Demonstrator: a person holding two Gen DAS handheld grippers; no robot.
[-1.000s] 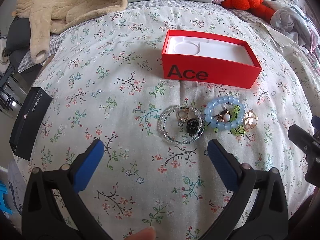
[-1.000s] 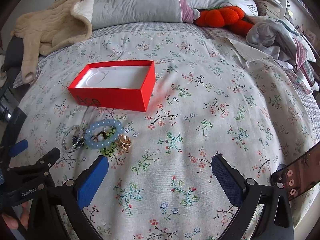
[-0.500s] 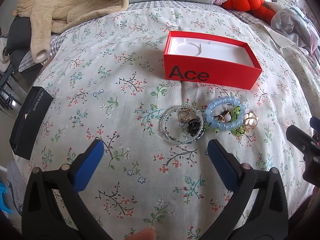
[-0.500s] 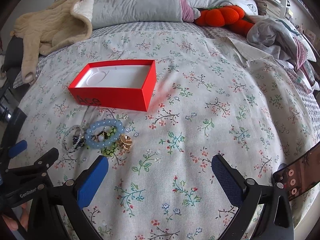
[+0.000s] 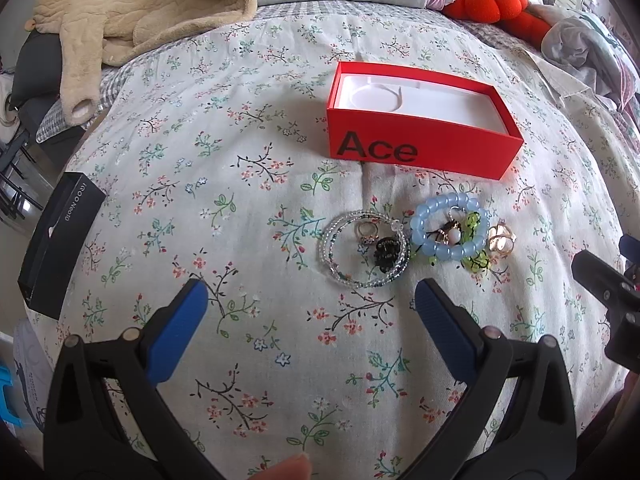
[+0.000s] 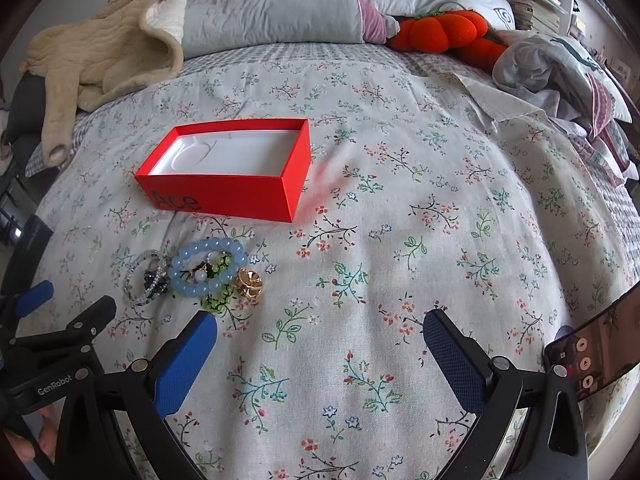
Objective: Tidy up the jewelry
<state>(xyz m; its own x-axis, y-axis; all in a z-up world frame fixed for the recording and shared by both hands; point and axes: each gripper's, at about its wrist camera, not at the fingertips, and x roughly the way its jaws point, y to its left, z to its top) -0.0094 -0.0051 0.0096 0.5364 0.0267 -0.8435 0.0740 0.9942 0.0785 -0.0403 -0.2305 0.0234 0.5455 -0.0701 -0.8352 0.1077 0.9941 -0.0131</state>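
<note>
Floral bedspread (image 5: 248,128); red box (image 5: 420,148) sits open, its tray bare. Left gripper (image 5: 308,304) has crept slightly nearer the jewelry cluster (image 5: 412,242) just below the box, jaws wide, nothing held. Right gripper (image 6: 320,344) likewise wide and empty, barely shifted. Nothing sorted yet; approach only.

My left wrist camera looks forward, low over the bed, at the red box (image 5: 424,132) straight ahead. My right one sits further right – the box (image 6: 228,168) appears far left. Both share the jewelry pile (image 5: 412,240) (image 6: 192,276).
</note>
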